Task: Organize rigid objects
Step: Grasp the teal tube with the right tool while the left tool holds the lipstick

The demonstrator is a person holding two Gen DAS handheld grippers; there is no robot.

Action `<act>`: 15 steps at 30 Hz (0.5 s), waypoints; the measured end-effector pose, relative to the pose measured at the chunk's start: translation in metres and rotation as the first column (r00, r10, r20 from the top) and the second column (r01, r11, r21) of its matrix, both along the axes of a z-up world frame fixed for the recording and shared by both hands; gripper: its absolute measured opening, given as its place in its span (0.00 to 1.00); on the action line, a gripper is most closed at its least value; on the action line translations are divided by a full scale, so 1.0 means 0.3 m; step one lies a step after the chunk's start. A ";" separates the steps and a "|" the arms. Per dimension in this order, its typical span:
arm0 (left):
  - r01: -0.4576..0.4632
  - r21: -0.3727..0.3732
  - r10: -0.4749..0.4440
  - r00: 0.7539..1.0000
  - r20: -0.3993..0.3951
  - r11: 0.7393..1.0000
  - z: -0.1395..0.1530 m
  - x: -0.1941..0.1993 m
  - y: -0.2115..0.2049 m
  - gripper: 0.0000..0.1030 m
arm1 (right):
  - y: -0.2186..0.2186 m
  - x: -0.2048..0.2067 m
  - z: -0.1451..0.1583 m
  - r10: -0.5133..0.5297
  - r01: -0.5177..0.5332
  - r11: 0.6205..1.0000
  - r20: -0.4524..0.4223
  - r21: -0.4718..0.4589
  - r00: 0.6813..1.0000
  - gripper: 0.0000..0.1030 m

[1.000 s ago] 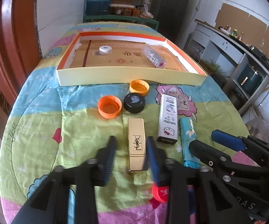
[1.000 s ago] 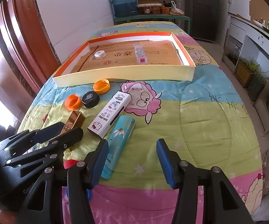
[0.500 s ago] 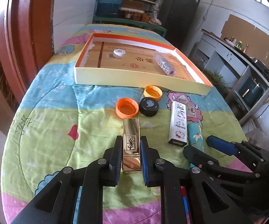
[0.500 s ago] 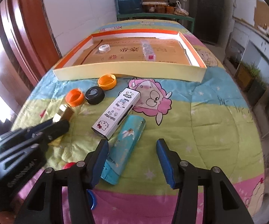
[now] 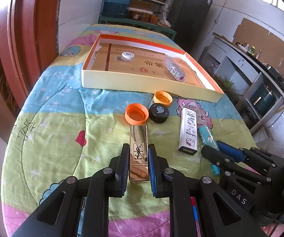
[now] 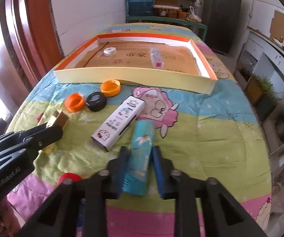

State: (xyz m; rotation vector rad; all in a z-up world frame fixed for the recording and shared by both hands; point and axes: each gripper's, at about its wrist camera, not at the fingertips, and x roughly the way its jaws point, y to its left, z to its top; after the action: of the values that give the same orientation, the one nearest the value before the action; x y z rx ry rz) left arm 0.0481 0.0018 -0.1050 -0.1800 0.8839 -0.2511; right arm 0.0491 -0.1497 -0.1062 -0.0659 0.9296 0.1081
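My left gripper is shut on a gold lipstick case and holds it over the quilt. My right gripper has its blue pads close on both sides of a teal tube that lies on the quilt; whether they press it I cannot tell. A white cartoon-printed box lies left of the tube. Two orange caps and a black cap sit ahead of the lipstick. A shallow cream and orange tray holds a white cap and a clear glittery case.
The quilt-covered table drops off at its left, right and near edges. A red cap lies under my right gripper's left arm. A wooden door frame stands to the left, cabinets to the right.
My left gripper closed on the gold lipstick case and lifted it slightly. My right gripper moved left over the teal tube and narrowed around it.
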 end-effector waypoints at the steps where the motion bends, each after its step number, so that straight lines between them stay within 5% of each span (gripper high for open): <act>1: 0.000 -0.003 0.000 1.000 0.001 1.000 0.002 0.000 -0.001 0.18 | -0.003 -0.001 0.000 0.003 -0.003 1.000 0.002 0.002 1.000 0.22; 15: 0.003 -0.027 -0.002 1.000 0.022 1.000 0.032 -0.009 0.008 0.18 | -0.064 -0.003 0.044 -0.005 0.003 0.994 0.017 0.111 1.000 0.22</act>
State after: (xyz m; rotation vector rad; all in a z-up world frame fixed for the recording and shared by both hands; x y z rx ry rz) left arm 0.0455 0.0042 -0.0954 -0.2007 0.8595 -0.2667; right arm 0.0484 -0.1690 -0.0931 0.0382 0.9048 0.1554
